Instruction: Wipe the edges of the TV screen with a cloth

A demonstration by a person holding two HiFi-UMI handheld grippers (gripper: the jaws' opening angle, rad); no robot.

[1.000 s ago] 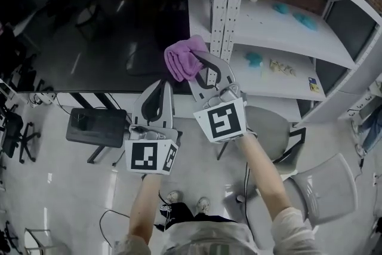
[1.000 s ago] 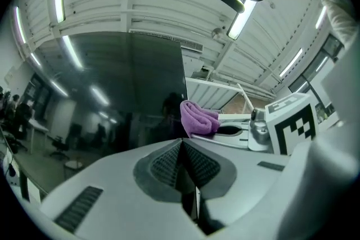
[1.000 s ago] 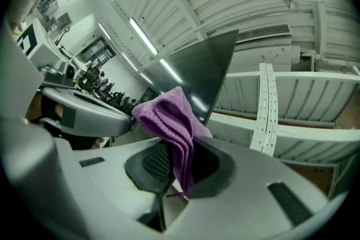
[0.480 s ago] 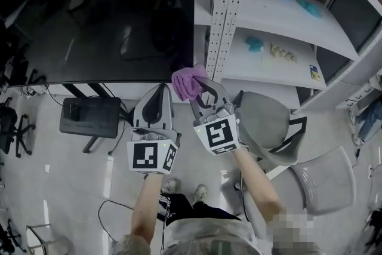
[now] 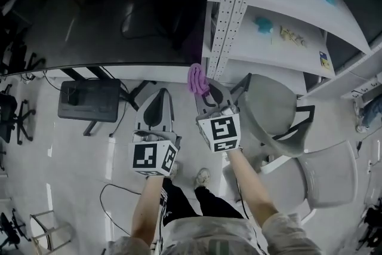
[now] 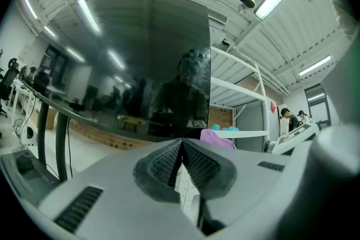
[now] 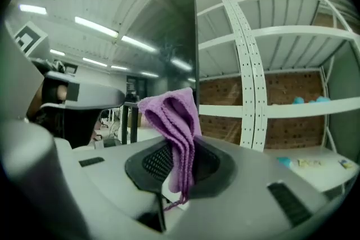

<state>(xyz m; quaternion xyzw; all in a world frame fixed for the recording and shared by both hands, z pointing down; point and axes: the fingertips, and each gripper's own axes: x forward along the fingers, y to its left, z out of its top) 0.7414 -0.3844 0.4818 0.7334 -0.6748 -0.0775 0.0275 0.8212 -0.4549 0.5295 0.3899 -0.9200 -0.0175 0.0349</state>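
The TV (image 5: 101, 15) is filling the upper left of the head view, dark and glossy. Below its bottom edge the left gripper (image 5: 160, 94) is hovering with its fingers closed on nothing, so it is taking no part. The right gripper (image 5: 202, 88) is pinching the purple cloth (image 5: 196, 77) between its fingers. The cloth is sitting at the screen's lower right corner, just beside the white rack (image 5: 236, 9) — whether it is touching the frame I cannot tell. To wipe well, I judge, the cloth should be pressing flat on the edge and sliding along it in one line, with only fabric meeting the screen — not the hard fingers.
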